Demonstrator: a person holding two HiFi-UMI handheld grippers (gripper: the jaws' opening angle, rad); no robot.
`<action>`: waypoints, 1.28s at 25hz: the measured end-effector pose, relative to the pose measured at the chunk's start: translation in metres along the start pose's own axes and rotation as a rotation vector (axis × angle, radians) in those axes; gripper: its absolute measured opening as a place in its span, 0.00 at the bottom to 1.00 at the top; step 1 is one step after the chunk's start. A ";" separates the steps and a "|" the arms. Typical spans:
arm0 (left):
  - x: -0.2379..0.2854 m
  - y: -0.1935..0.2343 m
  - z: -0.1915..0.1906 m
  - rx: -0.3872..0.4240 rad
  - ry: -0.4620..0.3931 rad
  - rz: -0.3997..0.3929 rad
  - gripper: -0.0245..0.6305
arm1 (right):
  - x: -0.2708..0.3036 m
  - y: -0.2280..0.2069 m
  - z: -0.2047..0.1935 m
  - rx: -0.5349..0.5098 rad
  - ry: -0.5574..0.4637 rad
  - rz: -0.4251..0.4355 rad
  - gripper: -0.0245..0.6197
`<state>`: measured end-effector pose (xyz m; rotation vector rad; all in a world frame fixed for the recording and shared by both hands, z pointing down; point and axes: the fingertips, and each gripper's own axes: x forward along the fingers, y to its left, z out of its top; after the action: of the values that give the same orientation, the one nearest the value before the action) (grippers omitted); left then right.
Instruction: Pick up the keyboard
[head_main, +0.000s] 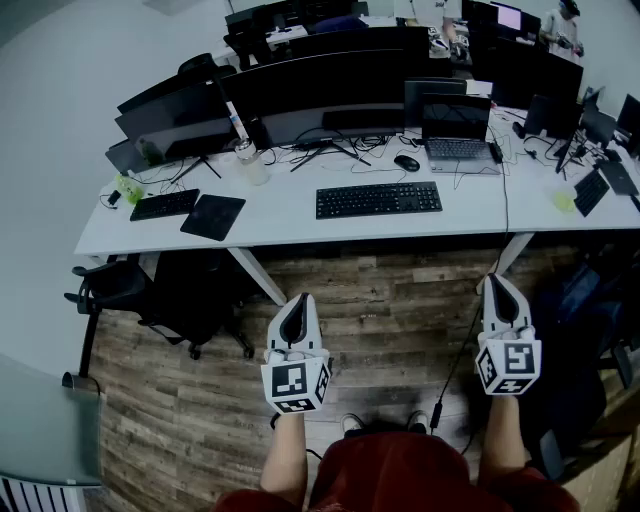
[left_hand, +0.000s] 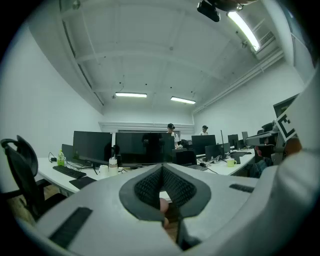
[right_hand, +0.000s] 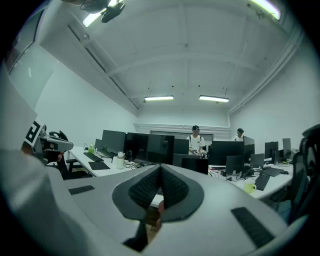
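Keyboard (head_main: 378, 199) is noted on the bench (head_main: 300, 226), long axis crosswise, well above the left hand-held gripper (head_main: 297, 302) and the right hand-held gripper (head_main: 499, 283). Both are closed and empty, the left marginally nearer.

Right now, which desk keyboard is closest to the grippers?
The wide black keyboard mid-desk, by the front edge, in front of the mouse. The shorter keyboard lies far left, the angled keyboard far right.

Dark red clothing (head_main: 400, 475) and pale shoes (head_main: 352, 423) on the person; the left gripper (head_main: 298, 305) and right gripper (head_main: 499, 288) are smooth white teardrop shells, jaws lined with dark ribbed pads (left_hand: 147, 187) in a black-rimmed hollow, and each ends in a white cube (head_main: 296, 384) printed with black square markers
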<state>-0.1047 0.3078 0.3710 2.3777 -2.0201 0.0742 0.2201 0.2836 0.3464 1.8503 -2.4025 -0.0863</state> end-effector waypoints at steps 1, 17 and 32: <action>-0.001 0.003 -0.001 -0.003 0.001 -0.002 0.05 | 0.001 0.005 -0.001 -0.004 0.002 0.003 0.03; -0.009 0.073 -0.012 -0.051 0.023 -0.025 0.05 | 0.025 0.079 0.002 0.029 0.031 -0.002 0.03; 0.036 0.087 -0.022 -0.055 0.044 -0.061 0.05 | 0.061 0.084 -0.009 0.043 0.062 -0.018 0.03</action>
<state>-0.1857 0.2594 0.3934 2.3804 -1.9033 0.0681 0.1255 0.2467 0.3678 1.8642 -2.3649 0.0204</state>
